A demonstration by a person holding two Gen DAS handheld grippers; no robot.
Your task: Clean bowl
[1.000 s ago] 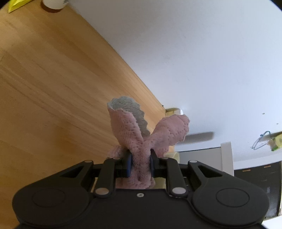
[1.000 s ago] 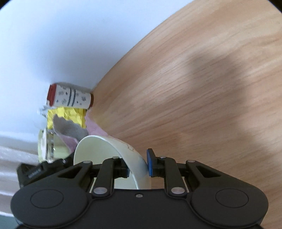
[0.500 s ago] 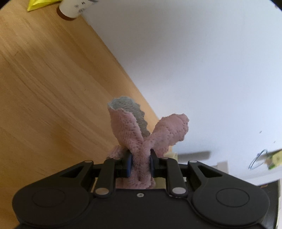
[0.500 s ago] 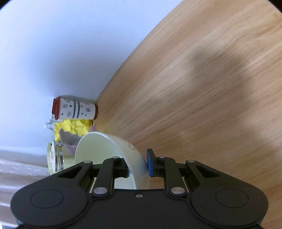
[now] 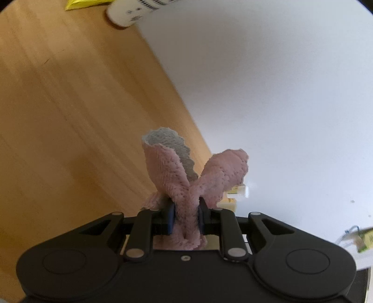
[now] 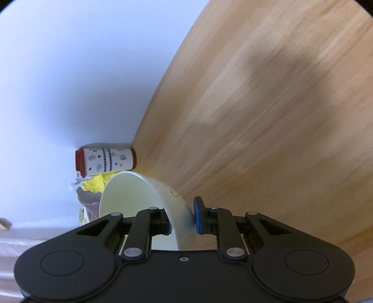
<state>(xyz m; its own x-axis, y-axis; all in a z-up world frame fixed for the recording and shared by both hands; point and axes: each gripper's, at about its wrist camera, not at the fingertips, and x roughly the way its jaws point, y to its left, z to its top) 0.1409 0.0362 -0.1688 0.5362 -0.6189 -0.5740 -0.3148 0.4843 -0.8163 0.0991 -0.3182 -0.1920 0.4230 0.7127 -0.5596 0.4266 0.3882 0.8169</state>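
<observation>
My left gripper (image 5: 185, 218) is shut on a pink cloth (image 5: 179, 172) with a grey underside; two folds of it stick up past the pads, held above the wooden table (image 5: 58, 116). In the right wrist view my right gripper (image 6: 183, 218) is shut on the rim of a pale cream bowl (image 6: 130, 198), one pad inside and one outside the wall. The bowl is tipped on its side, its opening facing left, lifted off the table (image 6: 268, 105). The cloth and the bowl are apart; a bit of pink and grey cloth (image 6: 87, 198) shows beyond the bowl.
A white patterned cup with a red lid (image 6: 105, 162) stands by the white wall at the table's far edge, with crumpled yellow packaging (image 6: 98, 184) beside it. In the left wrist view the cup's base (image 5: 123, 16) and the yellow packaging (image 5: 81, 4) show at the top.
Both wrist views have rolled. In the left view the cup slid in from the top edge. In the right view the cup and yellow packaging moved lower and rightward behind the bowl. Both grips are unchanged.
</observation>
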